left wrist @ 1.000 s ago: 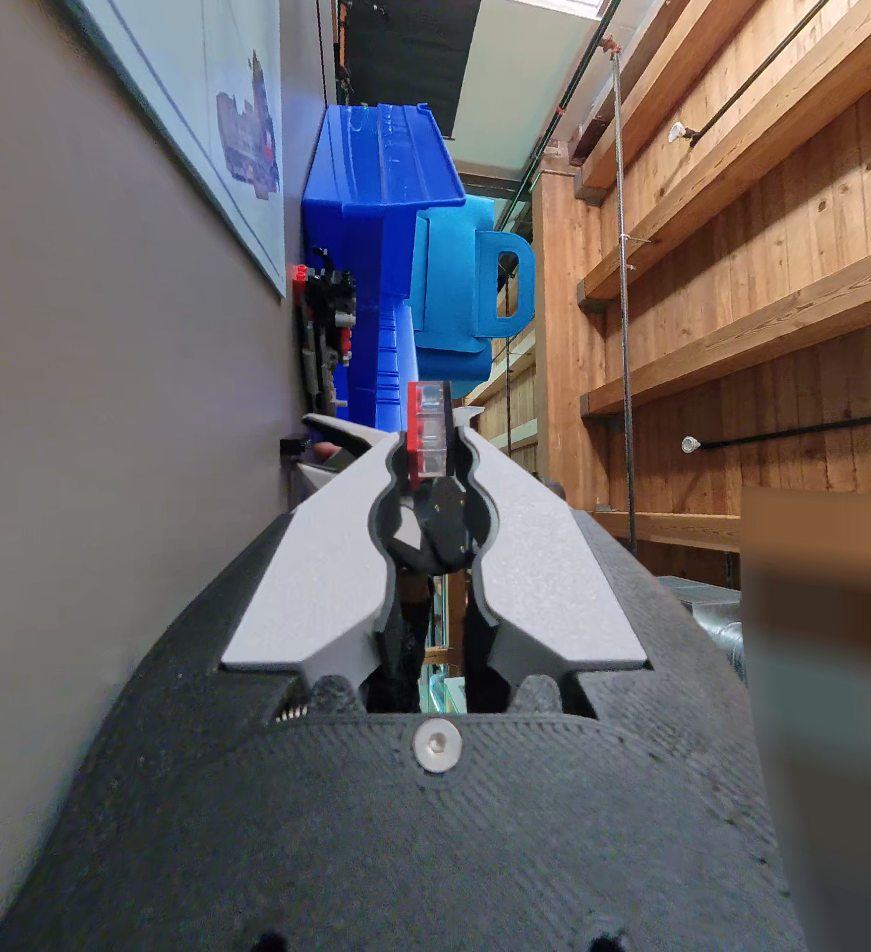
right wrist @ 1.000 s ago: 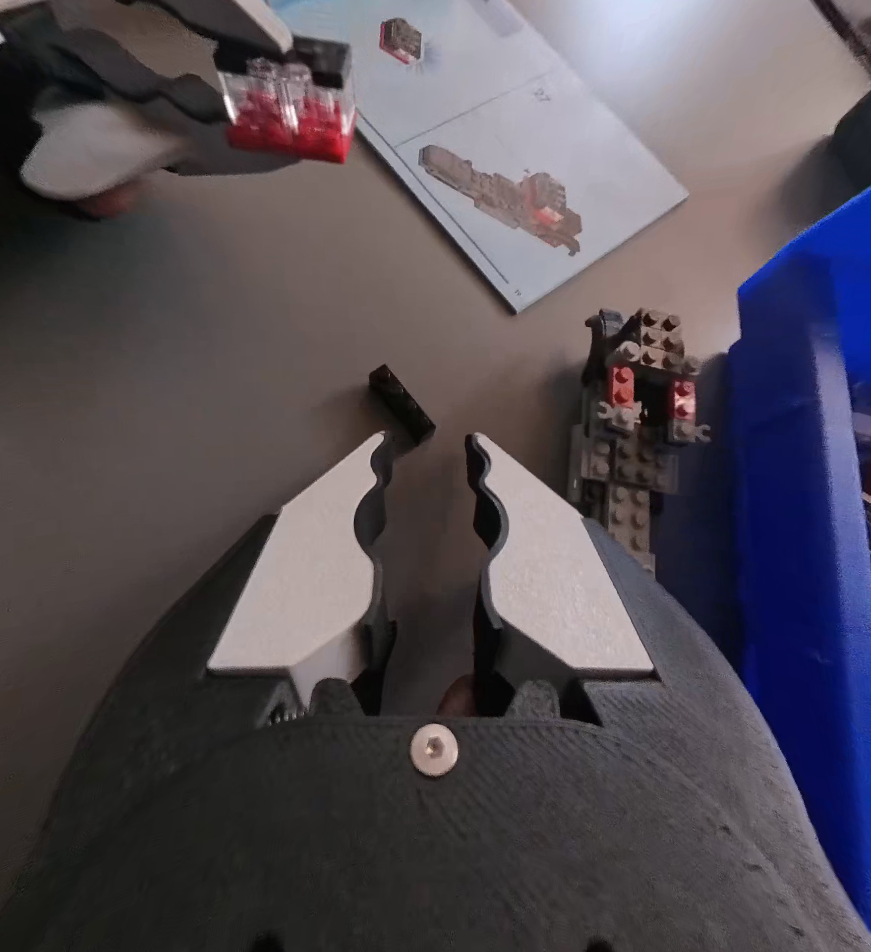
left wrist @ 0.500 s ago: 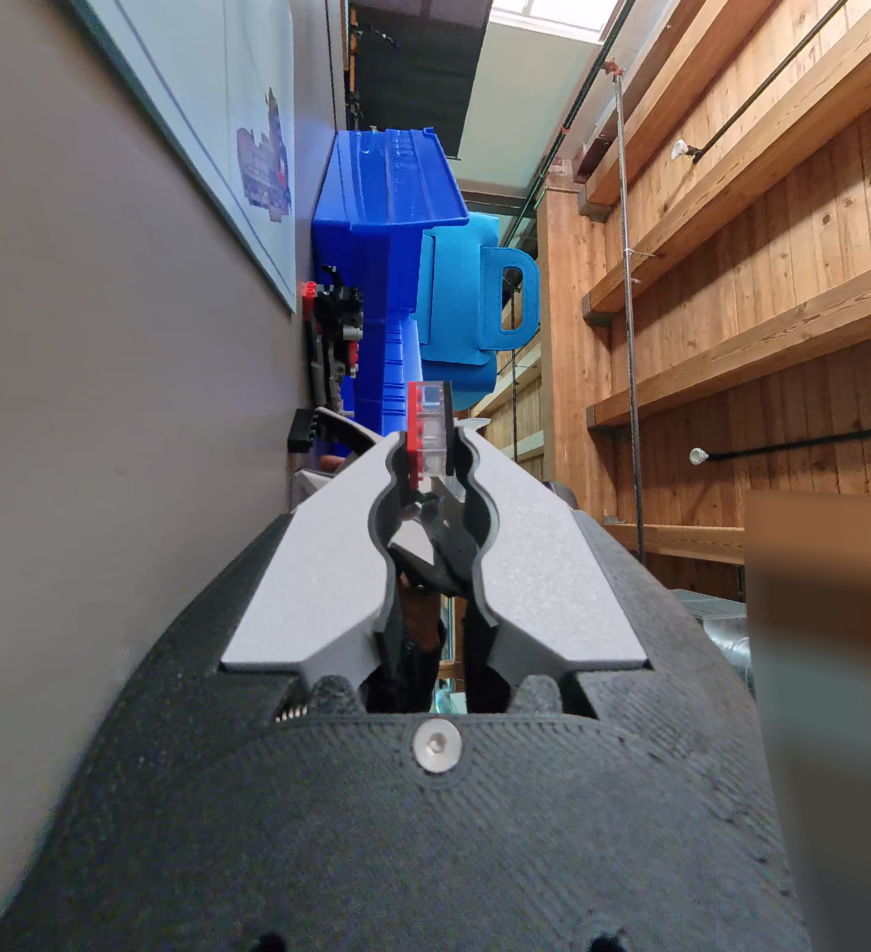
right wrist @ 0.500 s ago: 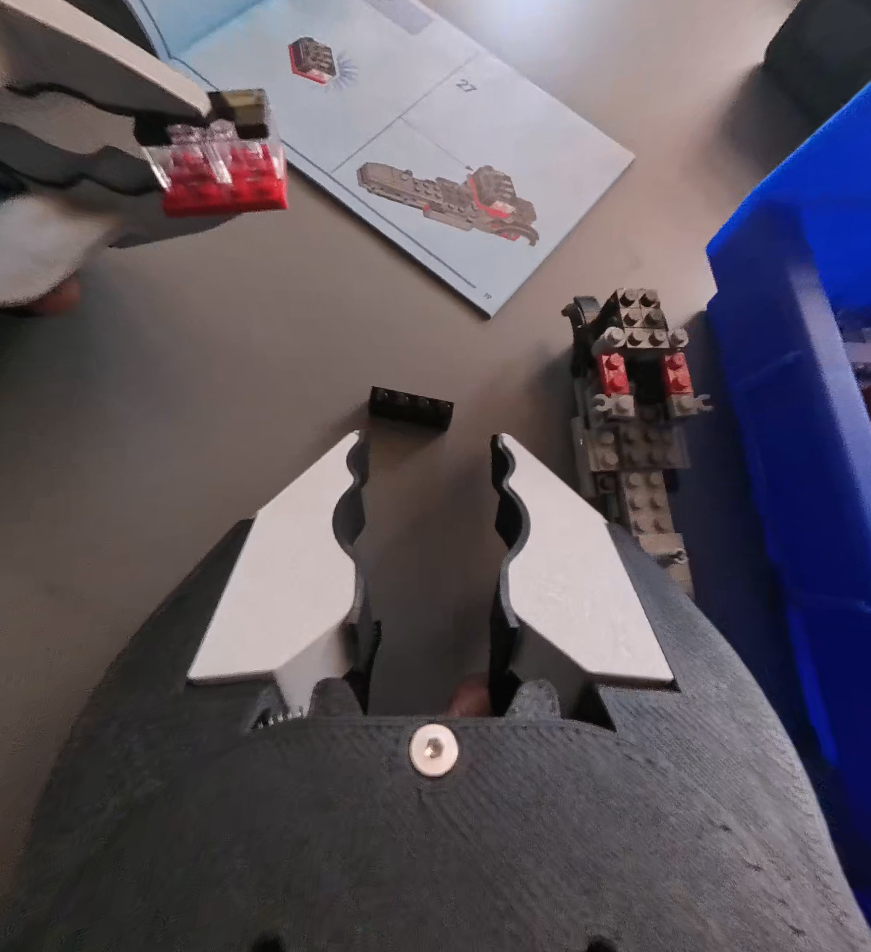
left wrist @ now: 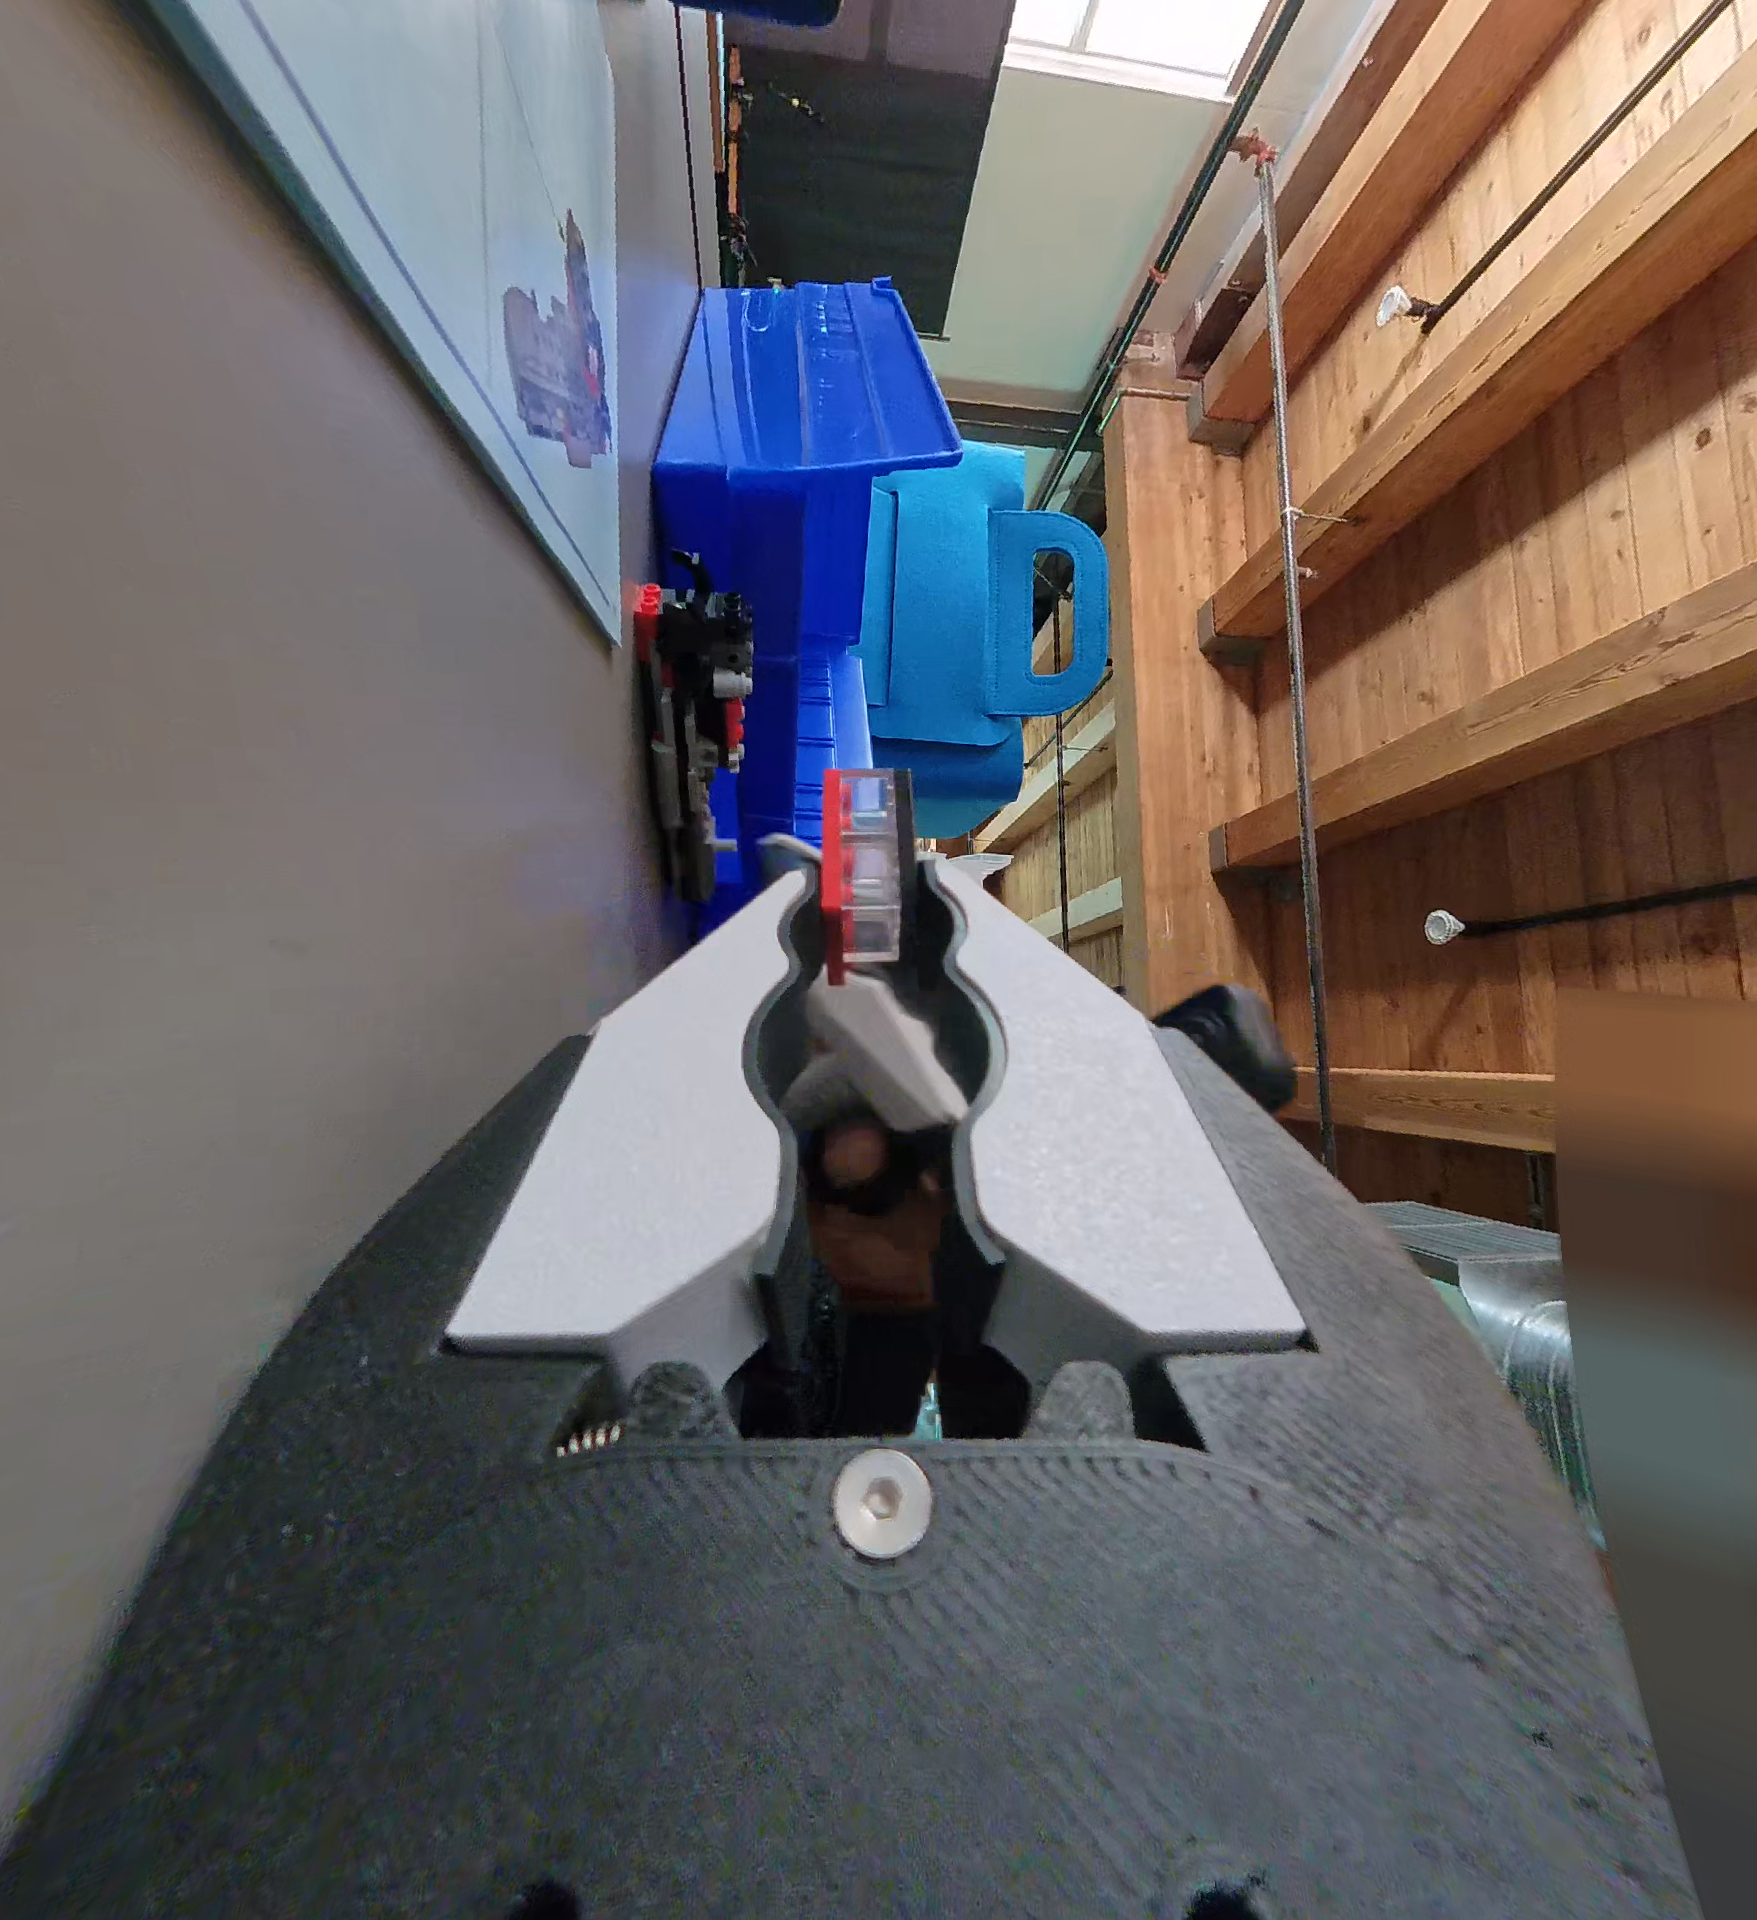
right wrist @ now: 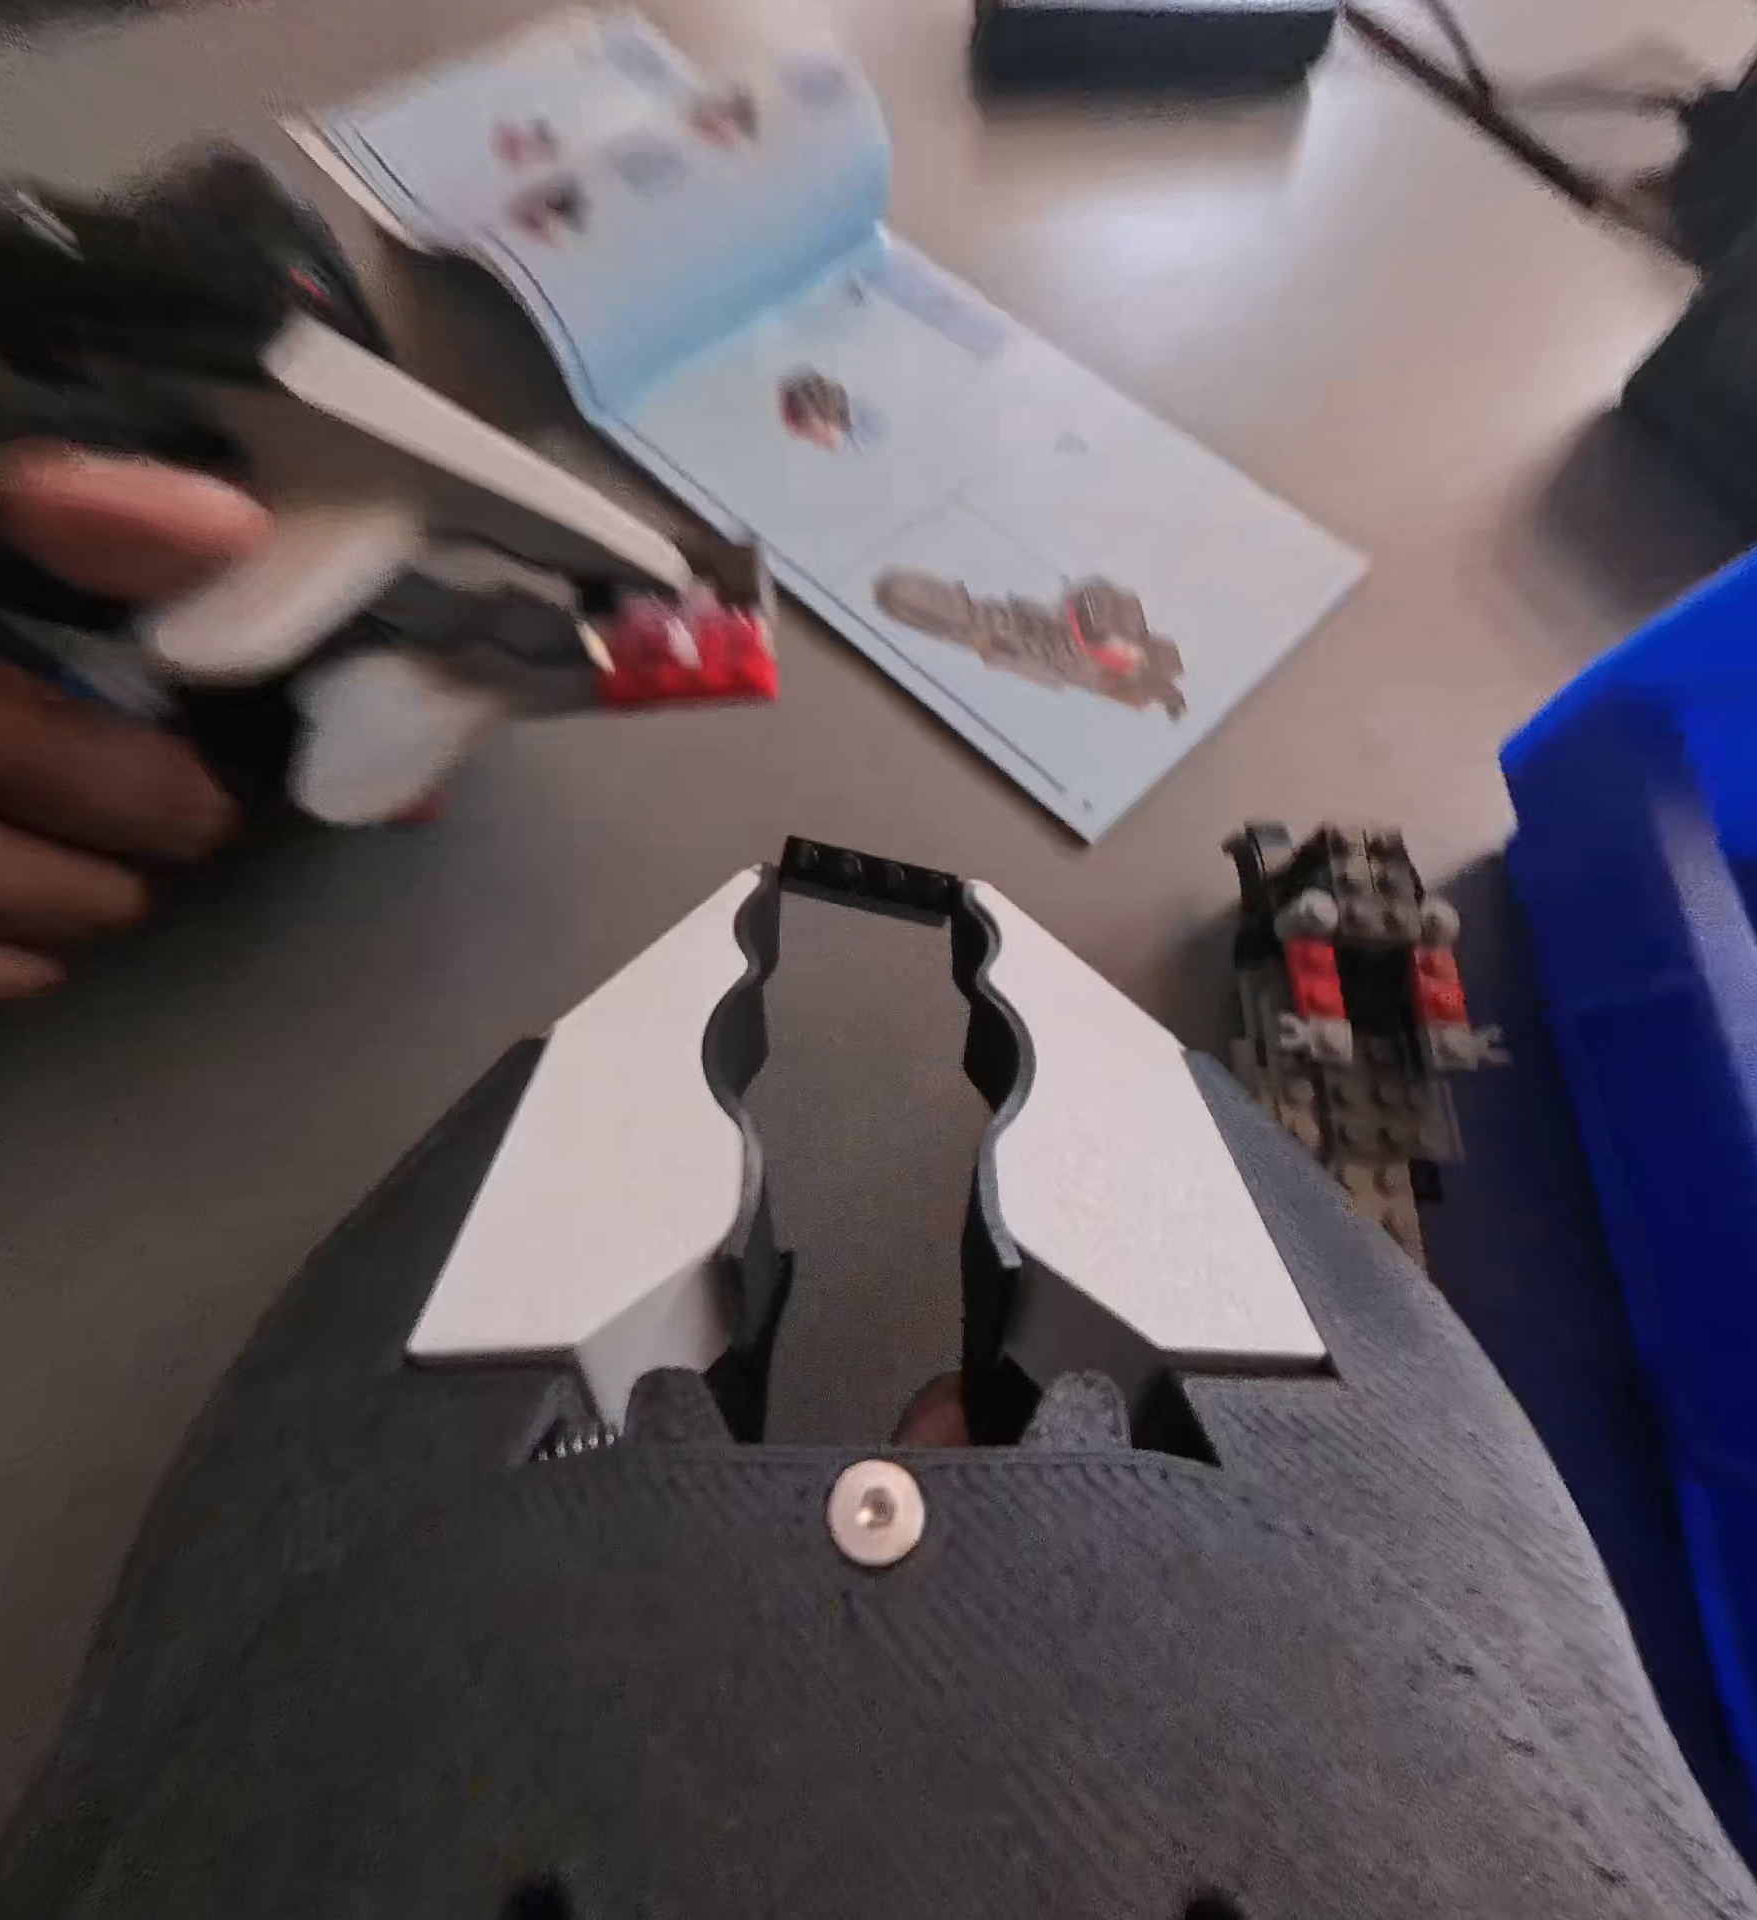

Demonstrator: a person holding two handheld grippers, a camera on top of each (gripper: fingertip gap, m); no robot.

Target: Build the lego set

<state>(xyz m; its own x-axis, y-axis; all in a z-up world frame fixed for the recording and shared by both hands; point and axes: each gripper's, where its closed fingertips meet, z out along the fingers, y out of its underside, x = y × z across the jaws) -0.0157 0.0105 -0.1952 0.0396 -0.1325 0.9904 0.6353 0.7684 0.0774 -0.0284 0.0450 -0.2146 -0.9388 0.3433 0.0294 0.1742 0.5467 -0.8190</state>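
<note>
My left gripper (left wrist: 863, 883) is shut on a small stack of a red plate, clear bricks and a black piece (left wrist: 866, 873), held in the air on its side. It also shows, blurred, in the right wrist view (right wrist: 687, 644) at upper left. My right gripper (right wrist: 866, 904) is open just above the grey table, its fingertips (right wrist: 749, 894) at either end of a black four-stud brick (right wrist: 869, 878) lying on the table. I cannot tell whether they touch it. The grey, black and red model (right wrist: 1352, 997) lies to the right, against the blue bin (right wrist: 1684, 935).
The open instruction booklet (right wrist: 905, 468) lies behind the black brick. A hand (right wrist: 43, 748) holds the left gripper. Dark devices and cables (right wrist: 1144, 31) sit at the far edge. In the left wrist view the blue bin (left wrist: 801, 416) and model (left wrist: 692, 717) lie ahead. My hands' fingertips stand some 5 cm from each other.
My right gripper moved forward to the black brick and its jaws narrowed around it. My left gripper came lower and nearer with its stack.
</note>
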